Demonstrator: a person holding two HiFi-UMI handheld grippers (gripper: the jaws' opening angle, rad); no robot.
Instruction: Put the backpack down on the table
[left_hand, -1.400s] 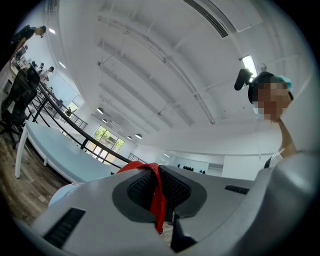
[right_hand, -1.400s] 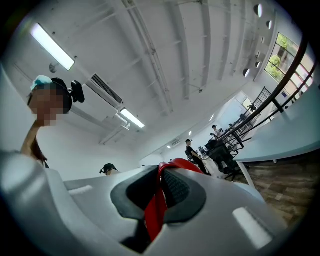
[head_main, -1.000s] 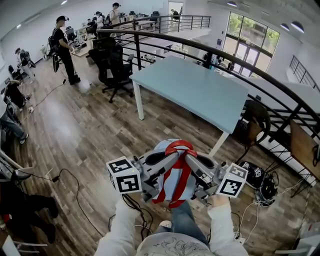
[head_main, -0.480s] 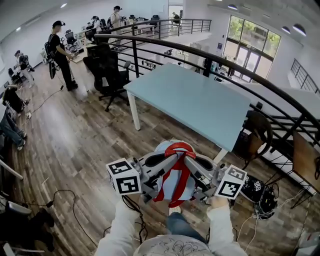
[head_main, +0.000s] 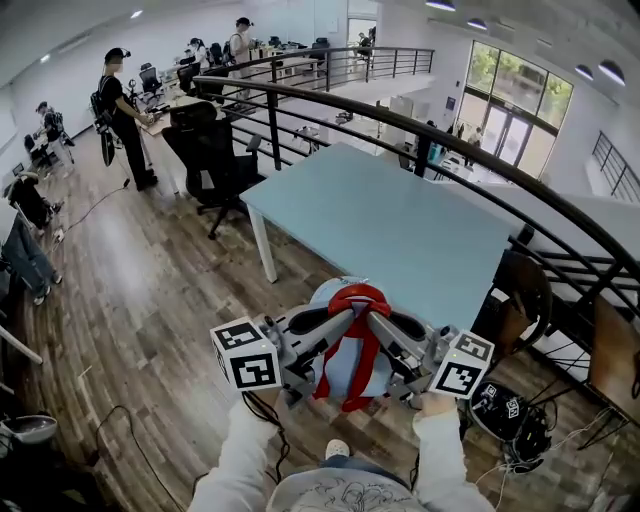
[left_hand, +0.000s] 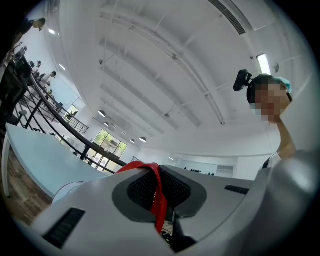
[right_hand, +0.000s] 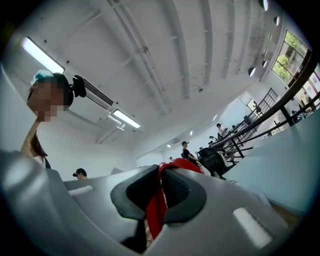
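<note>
Head view shows the left hand-held gripper clamped on the red strap of a rounded pale blue backpack, which hangs just before the bench; the right hand-held gripper pinches that strap too.

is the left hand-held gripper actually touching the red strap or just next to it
Touching. The left gripper view shows the red strap pinched between the dark pads of the left hand-held gripper, with no gap on either side.
</note>
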